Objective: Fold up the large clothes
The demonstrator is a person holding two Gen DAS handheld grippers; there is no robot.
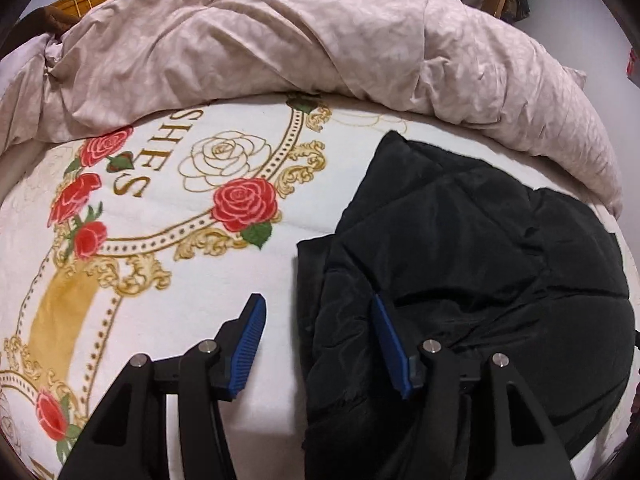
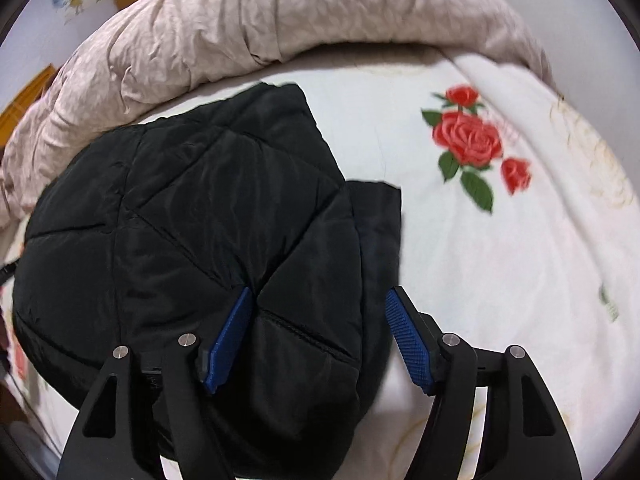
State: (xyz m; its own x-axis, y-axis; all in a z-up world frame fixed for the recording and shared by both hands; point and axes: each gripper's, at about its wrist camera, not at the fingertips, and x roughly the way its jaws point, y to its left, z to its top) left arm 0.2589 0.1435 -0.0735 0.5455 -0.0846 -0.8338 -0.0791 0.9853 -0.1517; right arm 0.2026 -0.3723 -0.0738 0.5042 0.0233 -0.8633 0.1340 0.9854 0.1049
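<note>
Jacket: black quilted jacket (image 1: 460, 240) lies in a folded, puffy bundle on the rose blanket (image 1: 168, 200), just in front of the beige duvet (image 1: 280, 40).
Loose flap: a flat black panel (image 2: 380, 216) sticks out past the jacket's side edge, away from the duvet end.
Left gripper (image 1: 318, 314): jaws wide, nothing held; one blue pad over the jacket's edge, the other over bare blanket beside it.
Right gripper (image 2: 320, 308): jaws wide, nothing held, straddling the jacket's other edge.
Risk, spring-back: padded filling looks bouncy, so the bundle may puff open once pressure is off.
Risk, bad pinch: slick shell could slip from the pads, or a pad could catch blanket together with the jacket's edge.
Risk, uneven fold: lifting only the top layer would leave the flap behind.
</note>
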